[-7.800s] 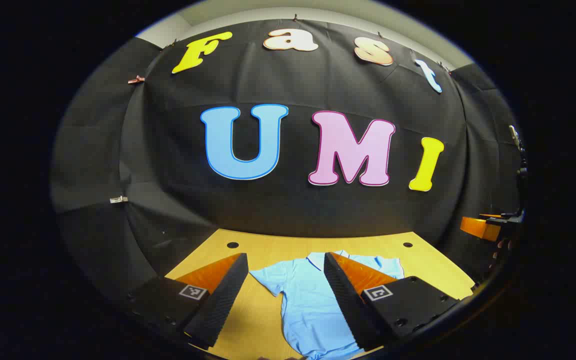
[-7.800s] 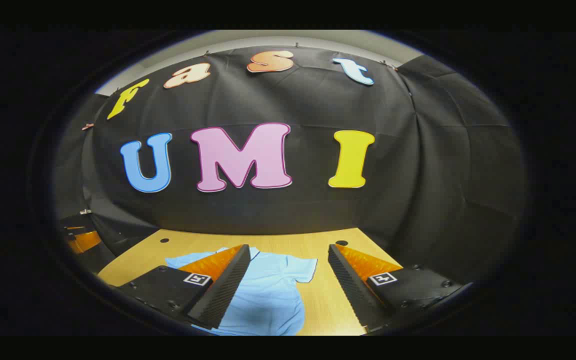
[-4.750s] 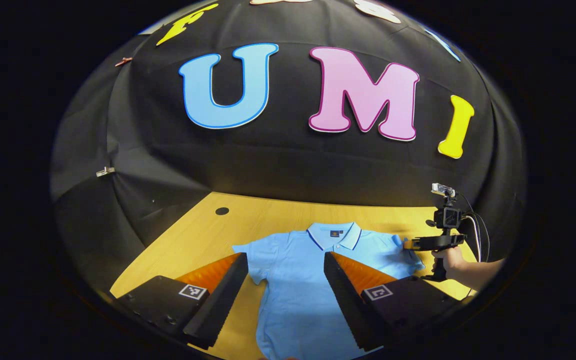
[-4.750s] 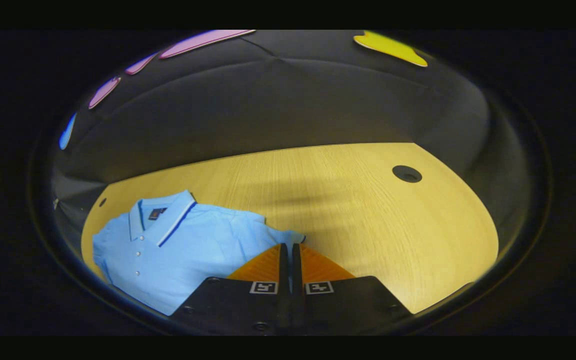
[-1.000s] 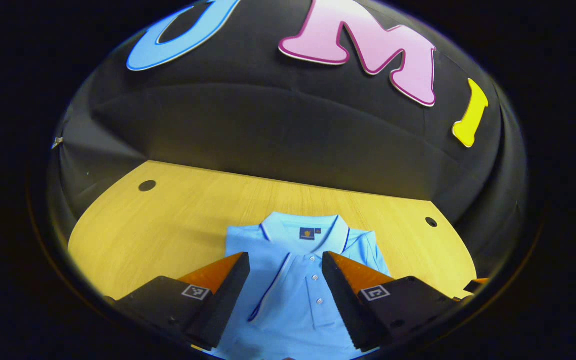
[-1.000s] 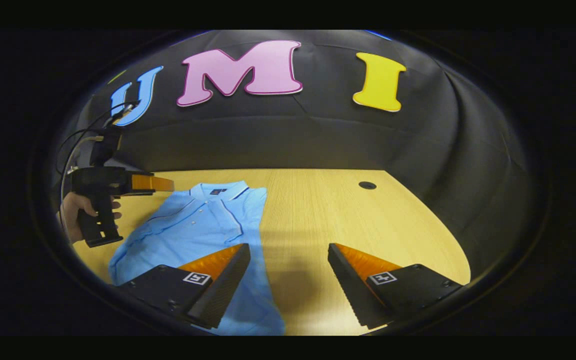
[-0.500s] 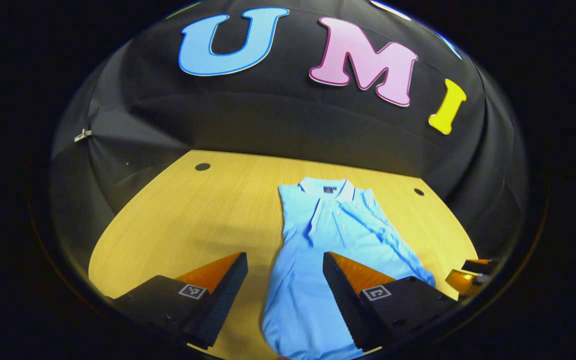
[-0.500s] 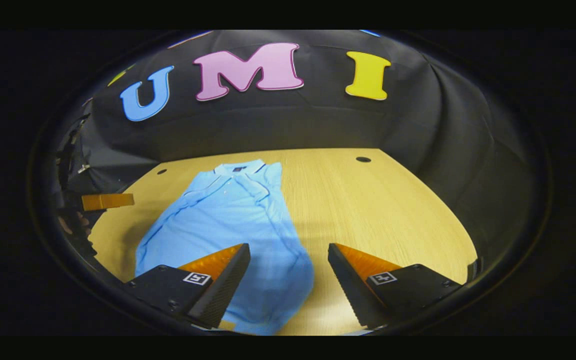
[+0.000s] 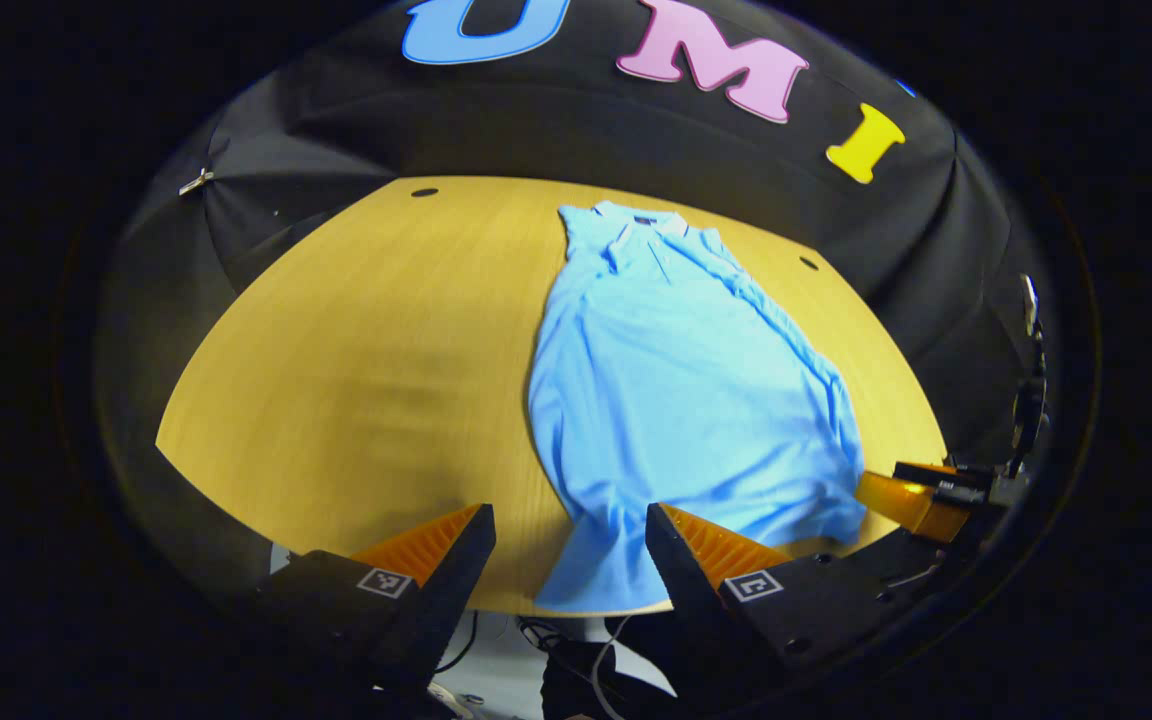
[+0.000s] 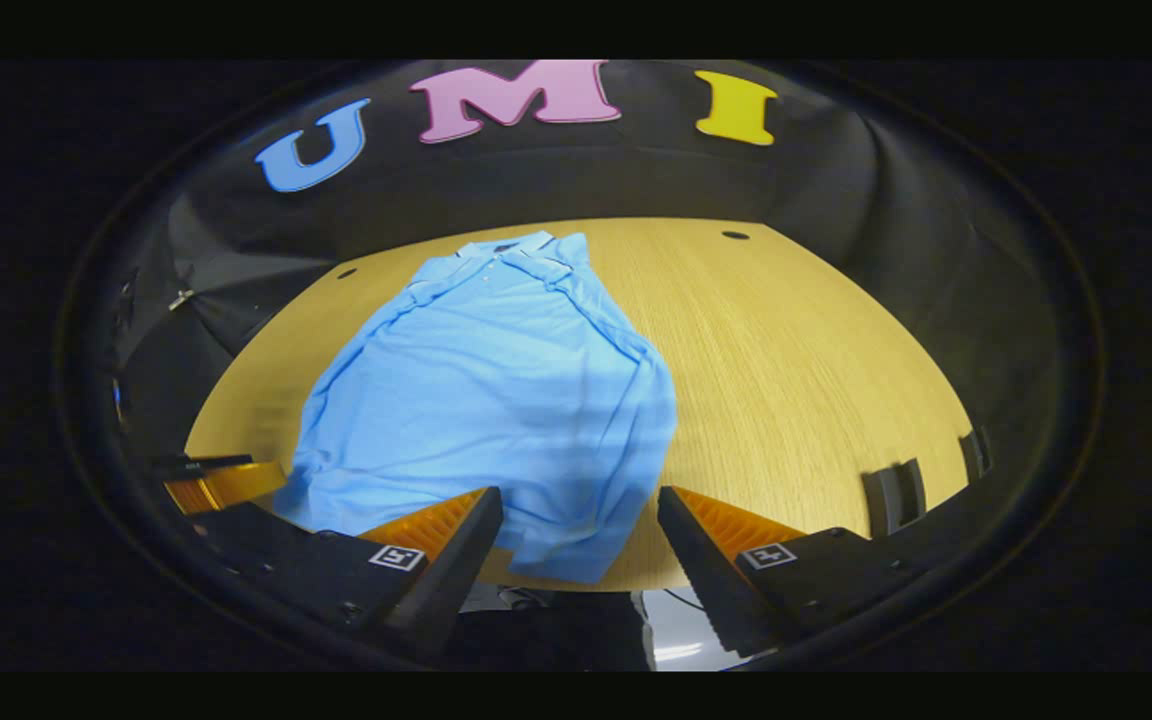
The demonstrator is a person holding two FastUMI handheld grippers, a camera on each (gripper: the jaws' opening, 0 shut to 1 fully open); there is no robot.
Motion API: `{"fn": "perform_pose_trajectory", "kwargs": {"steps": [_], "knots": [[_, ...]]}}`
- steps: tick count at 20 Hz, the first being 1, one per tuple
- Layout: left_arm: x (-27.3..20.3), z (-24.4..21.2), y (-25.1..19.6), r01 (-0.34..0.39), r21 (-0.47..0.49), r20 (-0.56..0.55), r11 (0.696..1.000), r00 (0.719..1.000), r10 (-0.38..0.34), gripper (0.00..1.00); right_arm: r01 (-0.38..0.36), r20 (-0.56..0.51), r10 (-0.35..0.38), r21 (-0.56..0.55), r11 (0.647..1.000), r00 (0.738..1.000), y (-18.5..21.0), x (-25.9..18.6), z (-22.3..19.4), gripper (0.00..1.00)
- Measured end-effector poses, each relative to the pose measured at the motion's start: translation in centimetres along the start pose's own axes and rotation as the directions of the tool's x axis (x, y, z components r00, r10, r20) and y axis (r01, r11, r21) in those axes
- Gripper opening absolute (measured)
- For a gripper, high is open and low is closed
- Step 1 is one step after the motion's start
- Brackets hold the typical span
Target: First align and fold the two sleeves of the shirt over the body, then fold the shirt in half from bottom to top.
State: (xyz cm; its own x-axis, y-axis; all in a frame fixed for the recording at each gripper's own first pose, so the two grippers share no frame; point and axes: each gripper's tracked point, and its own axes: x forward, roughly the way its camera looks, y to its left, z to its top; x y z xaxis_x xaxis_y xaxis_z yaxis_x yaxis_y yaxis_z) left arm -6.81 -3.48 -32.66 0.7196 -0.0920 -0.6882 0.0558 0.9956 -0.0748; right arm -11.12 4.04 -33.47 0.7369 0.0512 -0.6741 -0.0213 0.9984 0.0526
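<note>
Both grippers now back near shirt (image 9: pixel 676 380) hem.

Both views high above near table (image 9: pixel 356 330) edge, sharing shirt (image 10: pixel 496 390)

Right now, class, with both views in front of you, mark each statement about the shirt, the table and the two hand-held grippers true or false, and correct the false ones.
1. The light blue polo shirt lies on the yellow wooden table. True.
2. Both sleeves spread out flat to the sides. False: they are folded in over the body.
3. The left hand-held gripper is shut on the hem. False: its fingers stand open at the near hem.
4. The right hand-held gripper is open. True.
5. The collar lies at the far end of the table. True.
6. The shirt is already folded in half. False: it lies full length.
</note>
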Motion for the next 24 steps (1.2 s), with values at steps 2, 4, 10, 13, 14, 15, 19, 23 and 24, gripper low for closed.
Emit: {"fn": "perform_pose_trajectory", "kwargs": {"steps": [2, 4, 10, 13, 14, 15, 19, 23, 24], "knots": [[0.6, -1.2, -0.6, -0.021, 0.028, -0.025, 0.999, 0.999, 0.021, 0.97, 0.009, -0.035, -0.008, 0.036, 0.999, 0.999, -0.4, 0.6, -0.8, 0.93], [1.5, -1.9, -0.7, -0.046, 0.036, -0.043, 0.998, 0.998, 0.047, 0.98, 0.024, -0.068, -0.022, 0.023, 0.999, 0.997, -1.1, 1.5, -1.7, 0.99], [2.2, -1.3, -1.1, -0.075, 0.079, -0.03, 0.994, 0.997, 0.077, 0.94, 0.011, -0.065, -0.018, -0.102, 0.995, 0.998, -0.2, 2.0, -1.7, 0.96], [3.0, -1.0, -2.5, -0.051, 0.097, -0.036, 0.994, 0.998, 0.055, 0.63, -0.009, -0.077, 0.001, -0.109, 0.994, 0.997, 0.8, 2.7, -1.1, 0.63], [3.2, -0.7, -2.9, -0.044, 0.092, -0.032, 0.995, 0.998, 0.047, 0.52, -0.028, -0.09, 0.019, -0.106, 0.994, 0.996, 1.0, 2.7, -1.1, 0.34], [3.3, -0.6, -3.3, -0.039, 0.082, -0.025, 0.996, 0.999, 0.041, 0.4, -0.033, -0.094, 0.024, -0.093, 0.995, 0.995, 1.1, 2.7, -0.9, 0.36], [3.8, -0.1, -4.0, 0.016, -0.003, -0.029, 1.0, 0.999, -0.016, 0.08, -0.141, -0.157, 0.131, -0.057, 0.988, 0.979, 2.3, 2.7, -1.0, 0.05], [3.4, 0.4, -3.8, 0.066, -0.073, -0.058, 0.995, 0.996, -0.07, 0.06, -0.173, -0.139, 0.162, -0.068, 0.983, 0.977, 2.1, 2.8, -0.5, 0.0], [3.0, 0.5, -3.9, 0.069, -0.09, -0.053, 0.994, 0.996, -0.074, 0.06, -0.174, -0.127, 0.163, -0.081, 0.981, 0.978, 2.0, 2.8, 0.0, 0.05]]}}
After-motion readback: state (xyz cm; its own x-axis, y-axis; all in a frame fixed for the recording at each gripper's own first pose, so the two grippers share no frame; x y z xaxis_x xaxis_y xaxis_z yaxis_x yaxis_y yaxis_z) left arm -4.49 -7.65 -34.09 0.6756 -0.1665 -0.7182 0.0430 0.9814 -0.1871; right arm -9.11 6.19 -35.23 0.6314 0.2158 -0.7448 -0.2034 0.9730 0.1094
